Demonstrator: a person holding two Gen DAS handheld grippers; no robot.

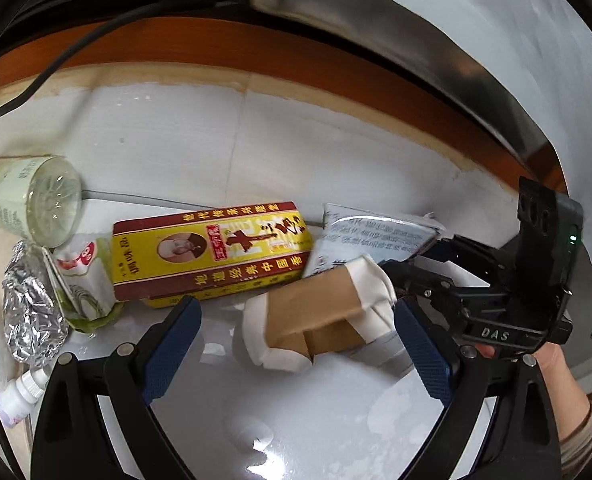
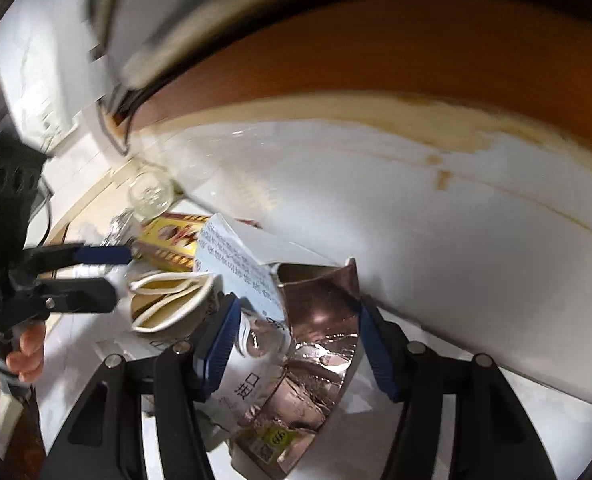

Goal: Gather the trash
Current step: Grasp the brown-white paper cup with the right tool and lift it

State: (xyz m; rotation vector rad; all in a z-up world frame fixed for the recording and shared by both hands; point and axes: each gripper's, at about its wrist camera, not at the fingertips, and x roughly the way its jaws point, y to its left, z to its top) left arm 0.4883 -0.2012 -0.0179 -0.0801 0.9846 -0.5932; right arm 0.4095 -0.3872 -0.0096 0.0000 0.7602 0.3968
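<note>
While both spread: left gripper (image 1: 296, 320) straddles one brown box (image 1: 316, 312) | right gripper (image 2: 296, 344) straddles one foil carton (image 2: 296, 360)

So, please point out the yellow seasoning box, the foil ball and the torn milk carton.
yellow seasoning box (image 1: 211, 250), left wrist view, on its printed top face.
foil ball (image 1: 31, 312), left wrist view, on its crumpled middle.
torn milk carton (image 2: 316, 336), right wrist view, on its silver lining.

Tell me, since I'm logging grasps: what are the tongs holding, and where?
Left tongs: nothing, open around the brown-and-white carton. Right tongs: astride the torn foil-lined carton at its opened end; a firm clamp cannot be told.
</note>
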